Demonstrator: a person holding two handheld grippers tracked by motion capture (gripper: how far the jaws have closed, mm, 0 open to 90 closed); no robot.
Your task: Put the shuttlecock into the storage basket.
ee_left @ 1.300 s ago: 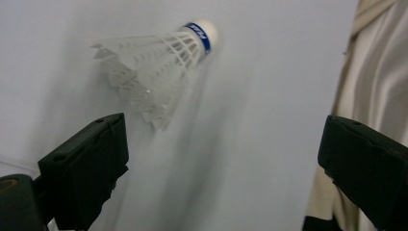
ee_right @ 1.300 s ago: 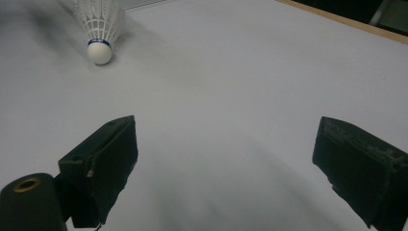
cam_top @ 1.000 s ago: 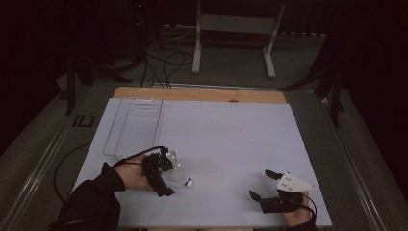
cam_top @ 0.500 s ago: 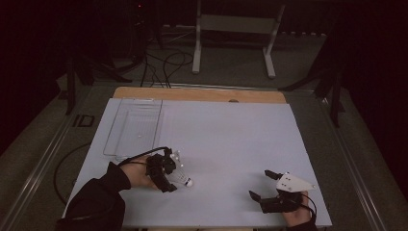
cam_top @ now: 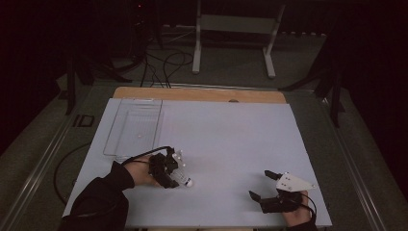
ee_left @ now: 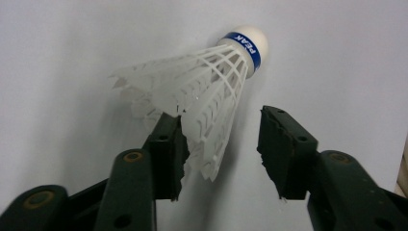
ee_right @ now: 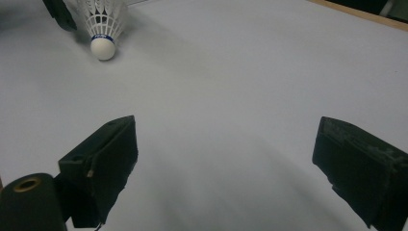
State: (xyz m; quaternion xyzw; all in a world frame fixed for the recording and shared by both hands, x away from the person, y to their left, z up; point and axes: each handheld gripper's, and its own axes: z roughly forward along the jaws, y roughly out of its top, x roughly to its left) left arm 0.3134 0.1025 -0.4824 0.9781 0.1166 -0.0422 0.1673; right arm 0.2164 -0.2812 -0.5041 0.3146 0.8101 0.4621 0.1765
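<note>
1. A white plastic shuttlecock lies on its side on the white table sheet, near the front left of the table in the high view.
2. Its rounded cork, ringed by a blue band with white lettering, points away from the left gripper; the netted skirt flares back toward the jaws.
3. The left gripper's jaws have just been closing, and the skirt sits between them. The left jaw touches the skirt's edge, while the right jaw stands clear of it with a gap of bare sheet between. The claw is therefore part open around the shuttlecock, not yet pinching it.
4. In the high view the left gripper is held low over the sheet by the person's left hand, which comes out of a dark sleeve. The shuttlecock's cork shows just beyond the jaw tips.
5. A clear plastic tray lies on the sheet behind the left gripper, near it but apart.
6. The right gripper rests at the front right of the table, well apart from the shuttlecock, with its grey three-cornered plate on top.
7. Its jaws stand wide open over bare sheet with nothing between them; in the right gripper view the shuttlecock shows far off at the upper left.
</note>
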